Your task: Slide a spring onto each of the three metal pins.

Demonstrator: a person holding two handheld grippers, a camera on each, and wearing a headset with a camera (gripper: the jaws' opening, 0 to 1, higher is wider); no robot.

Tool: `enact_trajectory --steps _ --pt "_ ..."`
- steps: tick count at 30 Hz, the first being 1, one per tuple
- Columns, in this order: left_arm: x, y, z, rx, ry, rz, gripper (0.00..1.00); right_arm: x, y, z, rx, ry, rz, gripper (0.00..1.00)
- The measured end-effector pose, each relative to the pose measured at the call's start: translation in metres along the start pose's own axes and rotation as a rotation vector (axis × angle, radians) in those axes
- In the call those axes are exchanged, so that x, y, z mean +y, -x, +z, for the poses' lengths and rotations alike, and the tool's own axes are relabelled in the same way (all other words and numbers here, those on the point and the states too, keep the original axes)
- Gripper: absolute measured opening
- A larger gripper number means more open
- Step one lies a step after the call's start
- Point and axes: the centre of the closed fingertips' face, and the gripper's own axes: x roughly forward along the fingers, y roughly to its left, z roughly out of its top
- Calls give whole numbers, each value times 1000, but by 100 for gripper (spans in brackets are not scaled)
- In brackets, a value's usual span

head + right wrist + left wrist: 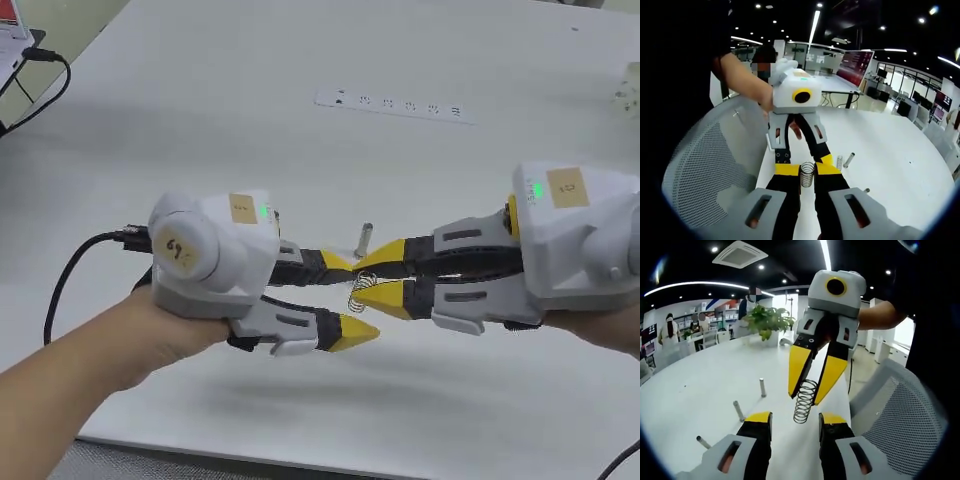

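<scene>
**Coil spring pinched in the right claw, left claw spread wide opposite it**

The spring (805, 401) is a short coil of thin, bright wire. In the left gripper view it hangs just below centre, gripped near its top between two tapered yellow tips with its lower turns free. The right gripper view shows the right claw (807, 170) narrowed onto it: the flat yellow pads press each side of the coil, whose open round end faces the camera.

The left claw (795, 418) stands wide, its blunt yellow-capped black jaws well apart at the bottom of its own view and touching nothing. The spring's lower end dips towards the gap between them. In the head view the two claws meet tip to tip at mid-frame, with smooth grey-white plastic housings behind them.

The worktop (200, 100) is matt, pale and plain. At the left of the left gripper view three slim, smooth steel cylinders rise from it in a diagonal row: the upper pin (762, 387), the middle pin (738, 411) and the lower pin (703, 442). I cannot tell whether any of them carries a coil. They are well apart from the held spring.

A flat white power strip (395, 105) lies in the upper middle of the head view. A grey mesh chair back (900, 415) curves across the lower right of the left gripper view.
</scene>
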Motion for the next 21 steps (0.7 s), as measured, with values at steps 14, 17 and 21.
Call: enact_trajectory --steps 14,17,21 --pt "20 23 -15 20 21 89 48 -10 3 -2 2 -11 -38 7" --pt "23 32 -22 28 53 108 52 -13 4 -3 5 -14 -50 7" --pt "31 43 -31 29 89 150 62 -16 6 -7 14 -20 -61 7"
